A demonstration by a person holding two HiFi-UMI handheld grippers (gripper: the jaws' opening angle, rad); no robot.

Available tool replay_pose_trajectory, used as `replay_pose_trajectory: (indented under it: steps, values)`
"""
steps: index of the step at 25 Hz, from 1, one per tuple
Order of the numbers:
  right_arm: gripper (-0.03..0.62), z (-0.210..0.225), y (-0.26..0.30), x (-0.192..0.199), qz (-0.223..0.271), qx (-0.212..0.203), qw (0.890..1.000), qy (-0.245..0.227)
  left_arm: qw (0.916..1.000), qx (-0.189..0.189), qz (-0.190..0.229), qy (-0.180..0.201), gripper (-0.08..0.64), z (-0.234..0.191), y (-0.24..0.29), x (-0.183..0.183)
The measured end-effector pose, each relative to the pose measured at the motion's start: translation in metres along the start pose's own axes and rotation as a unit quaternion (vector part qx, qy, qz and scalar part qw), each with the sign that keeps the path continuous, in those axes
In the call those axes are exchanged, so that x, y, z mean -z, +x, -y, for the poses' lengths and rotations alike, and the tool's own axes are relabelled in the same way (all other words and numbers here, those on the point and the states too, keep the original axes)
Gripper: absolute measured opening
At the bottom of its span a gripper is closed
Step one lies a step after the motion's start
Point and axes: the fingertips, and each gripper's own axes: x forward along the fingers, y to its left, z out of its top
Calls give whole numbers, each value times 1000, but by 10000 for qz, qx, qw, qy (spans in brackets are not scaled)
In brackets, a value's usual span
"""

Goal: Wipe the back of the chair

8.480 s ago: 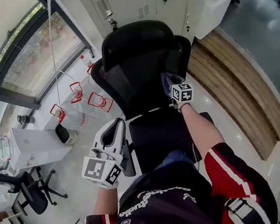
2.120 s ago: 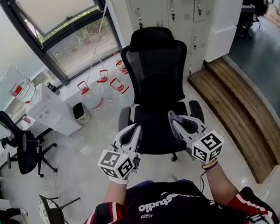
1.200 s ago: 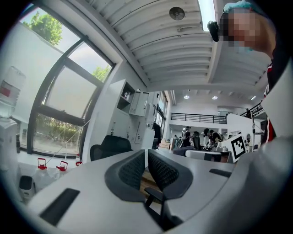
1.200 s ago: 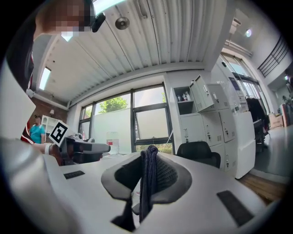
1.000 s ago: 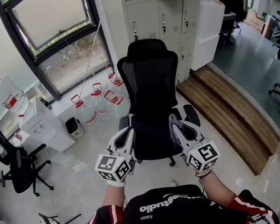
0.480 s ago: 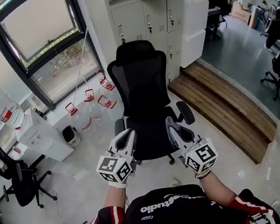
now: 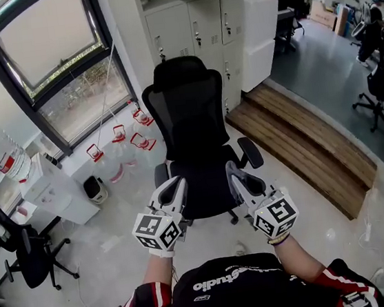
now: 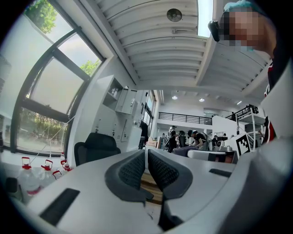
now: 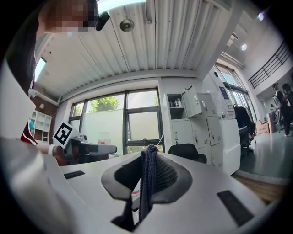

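Facing black mesh-back chair (image 7: pixel 189 115), upright; right tongs (image 7: pixel 231 170) pinching dark cloth (image 9: pixel 147 183), left tongs (image 7: pixel 178 184) closed, empty.

Open-plan office: black mesh swivel chair (image 7: pixel 192 125), pale lockers (image 7: pixel 177 20), water dispenser (image 7: pixel 64 194), tall window (image 7: pixel 43 46).

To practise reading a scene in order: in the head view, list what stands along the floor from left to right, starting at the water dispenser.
water dispenser → red-handled water jugs → black office chair → wooden step
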Motion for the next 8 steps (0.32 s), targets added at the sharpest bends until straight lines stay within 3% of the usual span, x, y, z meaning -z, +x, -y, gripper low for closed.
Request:
replay_pose_trajectory:
  steps: [8]
  values:
    - [66,-4,0,1,-22,-34,10000,-27,10000,25,15,-7,38,1,-2,1]
